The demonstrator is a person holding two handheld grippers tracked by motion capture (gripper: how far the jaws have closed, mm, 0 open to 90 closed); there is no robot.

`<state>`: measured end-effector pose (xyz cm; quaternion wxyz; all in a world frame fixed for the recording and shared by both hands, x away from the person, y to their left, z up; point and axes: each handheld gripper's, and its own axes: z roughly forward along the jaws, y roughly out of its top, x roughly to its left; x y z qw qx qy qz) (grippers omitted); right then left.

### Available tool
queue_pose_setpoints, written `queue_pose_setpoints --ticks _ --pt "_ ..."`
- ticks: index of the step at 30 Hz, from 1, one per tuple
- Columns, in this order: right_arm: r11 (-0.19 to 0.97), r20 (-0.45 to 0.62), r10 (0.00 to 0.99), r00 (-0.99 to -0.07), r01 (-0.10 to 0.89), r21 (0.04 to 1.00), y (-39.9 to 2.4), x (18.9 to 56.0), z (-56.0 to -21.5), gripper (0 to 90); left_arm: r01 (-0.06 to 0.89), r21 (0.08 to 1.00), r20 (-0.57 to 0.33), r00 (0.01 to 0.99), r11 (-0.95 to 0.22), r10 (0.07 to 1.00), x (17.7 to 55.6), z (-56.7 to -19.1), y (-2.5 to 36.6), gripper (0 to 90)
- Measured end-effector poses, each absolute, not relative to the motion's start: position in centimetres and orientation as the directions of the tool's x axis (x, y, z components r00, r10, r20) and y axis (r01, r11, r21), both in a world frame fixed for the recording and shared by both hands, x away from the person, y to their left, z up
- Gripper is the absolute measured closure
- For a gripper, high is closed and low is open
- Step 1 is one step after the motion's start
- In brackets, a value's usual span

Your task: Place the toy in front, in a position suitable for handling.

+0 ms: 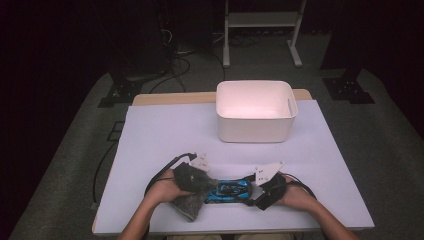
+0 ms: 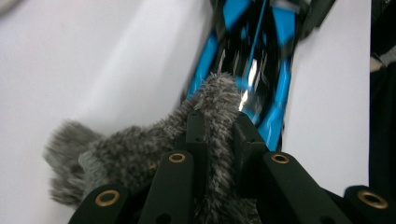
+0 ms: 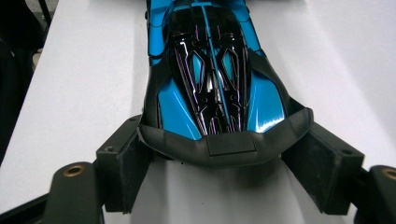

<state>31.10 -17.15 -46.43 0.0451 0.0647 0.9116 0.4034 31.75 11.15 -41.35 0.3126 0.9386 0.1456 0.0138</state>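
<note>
**Cloth pinched on the left, toy car braced on the right**

From the high view, your left gripper (image 1: pixel 207 181) and right gripper (image 1: pixel 259 192) meet at the near edge of the white table (image 1: pixel 165 130). The blue and black toy car (image 1: pixel 229 191) lies lengthwise between them, with the grey fuzzy cloth (image 1: pixel 190 205) bunched under your left hand (image 1: pixel 167 189). Farther back on the table stands a white bin (image 1: pixel 255 112); its inside shows nothing but bare walls. No writing can be read on any of these things at this size.

In the left gripper view, your jaws are clamped on a fold of the grey fuzzy cloth (image 2: pixel 140 154), which stands up between the fingers (image 2: pixel 196 135). The cloth's tip touches the glossy body of the toy car (image 2: pixel 275 93) just ahead of the jaws. No label shows.

In the right gripper view, your jaws stand wide on either side of the toy car (image 3: pixel 210 84), at its black end. The left pad (image 3: pixel 128 163) presses against that black end; the other pad sits close to it, contact unclear. Thin purple lines run over the black top, but they spell nothing.
</note>
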Motion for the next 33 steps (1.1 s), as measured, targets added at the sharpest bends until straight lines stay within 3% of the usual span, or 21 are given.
queue_pose_setpoints --ticks 4,6,12,15,19,33 --pt "0.667 -0.035 0.152 -0.988 0.076 0.741 -17.2 31.1 -46.4 24.1 0.291 0.609 -0.112 0.952 -0.738 0.283 31.3 -41.9 12.2 79.7" --pt "0.667 -0.034 0.152 -0.988 0.077 0.741 -17.1 31.1 -46.4 24.2 0.309 0.627 -0.185 0.951 -0.715 0.249 30.8 -42.3 12.6 80.0" --pt "0.666 -0.031 0.158 -0.987 0.084 0.741 -17.1 31.0 -46.4 24.2 0.261 0.65 -0.18 0.965 -0.714 0.19 30.4 -41.6 10.6 79.9" --pt "0.665 -0.031 0.159 -0.987 0.084 0.742 -17.1 31.0 -46.4 24.2 0.17 0.645 -0.143 0.984 -0.745 0.101 30.4 -40.7 6.1 79.9" --pt "0.665 -0.033 0.166 -0.986 0.087 0.742 -17.1 30.9 -46.4 24.1 0.096 0.593 -0.075 0.995 -0.799 0.063 30.8 -40.6 2.9 79.8" --pt "0.659 -0.017 0.173 -0.985 0.103 0.745 -17.1 30.9 -46.4 23.6 0.09 0.601 -0.116 0.993 -0.794 0.025 31.5 -41.5 0.2 79.5"
